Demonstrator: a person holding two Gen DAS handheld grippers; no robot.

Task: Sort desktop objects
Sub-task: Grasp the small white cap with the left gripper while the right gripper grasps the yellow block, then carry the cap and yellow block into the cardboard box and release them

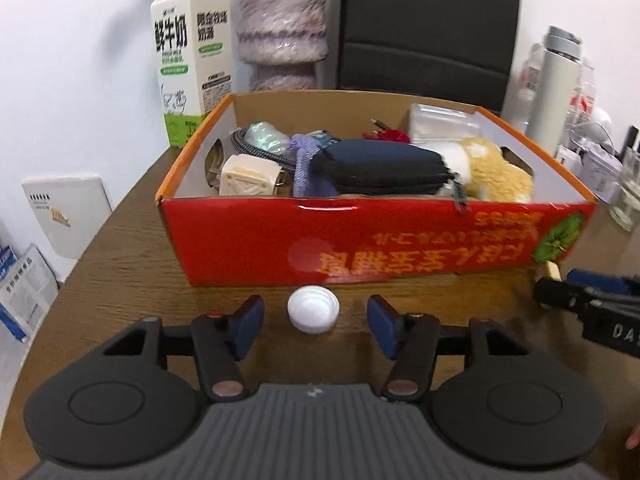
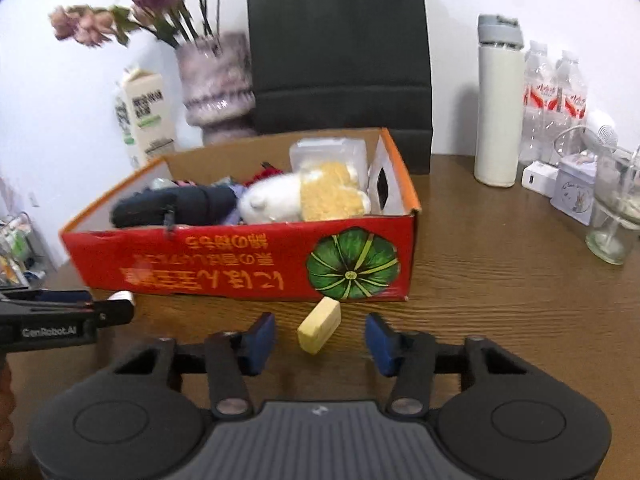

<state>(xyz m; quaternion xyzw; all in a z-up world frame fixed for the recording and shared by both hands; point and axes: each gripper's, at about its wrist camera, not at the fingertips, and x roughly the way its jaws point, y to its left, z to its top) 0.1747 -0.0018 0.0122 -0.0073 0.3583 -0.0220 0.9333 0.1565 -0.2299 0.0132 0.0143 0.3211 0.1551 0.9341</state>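
In the left wrist view, the left hand-held gripper (image 1: 316,326) sits low in the frame with its blue pads spread wide, and a white bottle cap (image 1: 313,309) lies on the wooden table (image 1: 120,264) between them, touching neither. Just beyond the cap, the red cardboard box (image 1: 376,240) fills the middle of the frame and blocks the way forward. It is crowded: a cream plug adapter (image 1: 248,178) at the left, a dark zip pouch (image 1: 380,168) in the centre, a yellow-and-white plush toy (image 1: 492,172) at the right. Behind it stand a milk carton (image 1: 188,64), a mottled purple vase (image 1: 280,28) and a black chair back (image 1: 428,24). A white thermos (image 1: 554,88) rises at the right edge. The table edge curves down the left side, with bare wood beside the box.

In the right wrist view, the right hand-held gripper (image 2: 320,338) is also spread open, with a pale yellow eraser block (image 2: 320,326) between its pads and clear of both, its far end just beside the box front (image 2: 240,264). The other gripper pokes in at the lower left. Open wood stretches right of the box, up to a glass jar (image 2: 612,224), a small tin (image 2: 576,190), a white charger (image 2: 538,178) and water bottles (image 2: 554,108) in the upper right.
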